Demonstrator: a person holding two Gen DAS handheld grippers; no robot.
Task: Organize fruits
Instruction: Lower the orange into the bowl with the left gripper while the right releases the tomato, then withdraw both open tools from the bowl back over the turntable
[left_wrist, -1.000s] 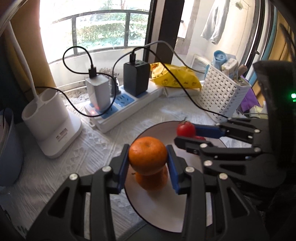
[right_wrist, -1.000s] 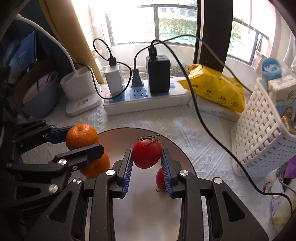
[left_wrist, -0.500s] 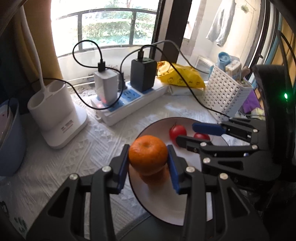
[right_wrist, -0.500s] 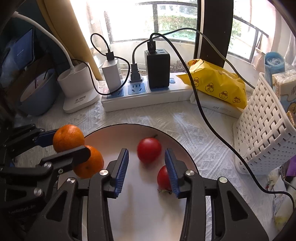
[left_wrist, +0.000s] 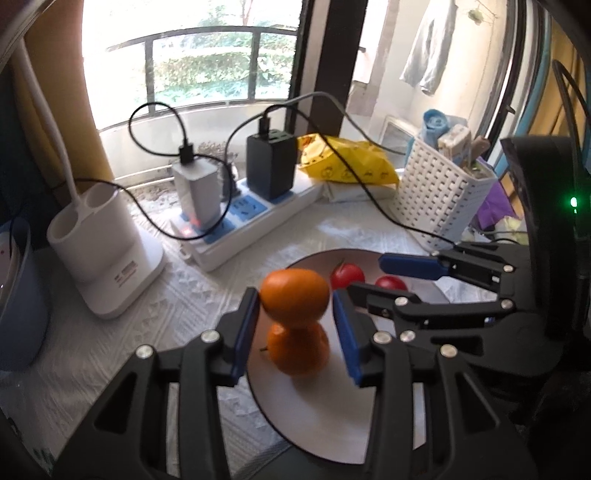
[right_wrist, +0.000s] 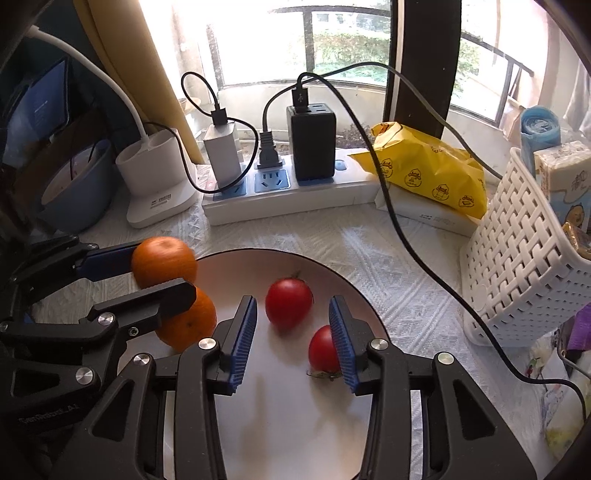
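- Centre frame, left wrist view: your left gripper (left_wrist: 295, 306) has its blue pads set narrow around the upper orange (left_wrist: 295, 293), directly above the lower orange (left_wrist: 297, 350) on the plate (left_wrist: 332, 424).
- The pad on the left side of the frame touches the peel. A sliver of gap seems to show at the other pad, and the fruit is blurred, so you cannot tell whether it is clamped or let go.
- My reading is that you are pairing orange with orange on the plate's left side.
- Right of centre, same view: your right gripper (left_wrist: 369, 275) reaches in sideways over two tomatoes (left_wrist: 347, 277), and its fingers partly cover the far one.
- Lower centre, right wrist view: the right pads stand clearly apart and hold nothing. One tomato (right_wrist: 289, 302) lies on the plate between them, touching neither.
- The second tomato (right_wrist: 323, 349) sits half behind the right-hand pad. It looks like reds are being kept to the plate's right.
- Only this view shows free plate on both sides of the first tomato. Only the left view shows the pad contact on the orange.
- Upper frame, both views: power strip (left_wrist: 240, 236) and white basket (left_wrist: 443, 206) stand well clear of the plate.
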